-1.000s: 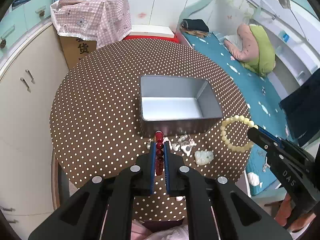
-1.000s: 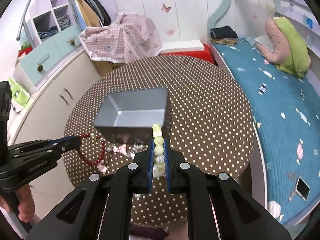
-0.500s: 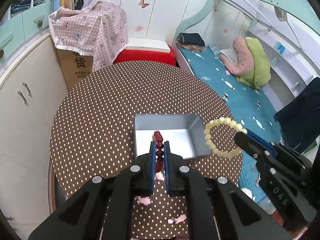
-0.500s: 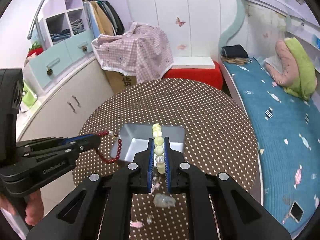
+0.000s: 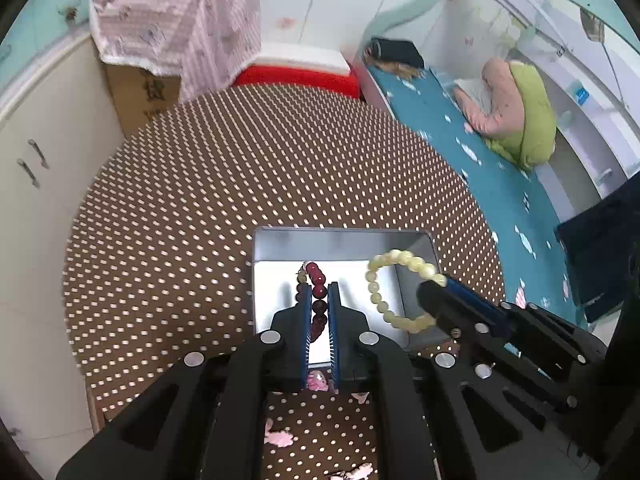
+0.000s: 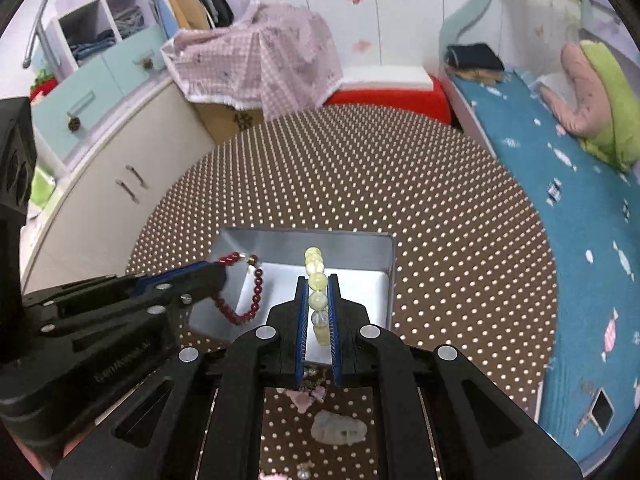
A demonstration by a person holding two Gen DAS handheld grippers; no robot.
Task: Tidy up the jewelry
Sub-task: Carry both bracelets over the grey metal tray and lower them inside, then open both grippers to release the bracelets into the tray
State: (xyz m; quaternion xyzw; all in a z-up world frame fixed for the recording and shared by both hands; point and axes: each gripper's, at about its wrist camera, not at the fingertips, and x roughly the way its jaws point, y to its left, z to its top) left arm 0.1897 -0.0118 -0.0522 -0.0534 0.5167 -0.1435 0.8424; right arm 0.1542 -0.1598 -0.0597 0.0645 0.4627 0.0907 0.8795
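Note:
My left gripper (image 5: pixel 319 286) is shut on a dark red bead bracelet (image 5: pixel 316 280) and holds it above the open grey metal box (image 5: pixel 340 242). The red bracelet also shows in the right wrist view (image 6: pixel 256 284), hanging from the left gripper (image 6: pixel 218 270) over the box's left side. My right gripper (image 6: pixel 318 280) is shut on a pale yellow bead bracelet (image 6: pixel 316 280) above the box (image 6: pixel 308 240). In the left wrist view the yellow bracelet (image 5: pixel 384 268) hangs from the right gripper (image 5: pixel 434 286) over the box's right half.
The box stands on a round brown polka-dot table (image 5: pixel 240 168). Loose pink and white jewelry pieces (image 6: pixel 340 430) lie on the table in front of the box. A cabinet (image 6: pixel 120 184) stands left of the table, a bed (image 6: pixel 560 168) right.
Both grippers have risen from the table and moved forward over the box, each carrying its bracelet. The two have come closer together.

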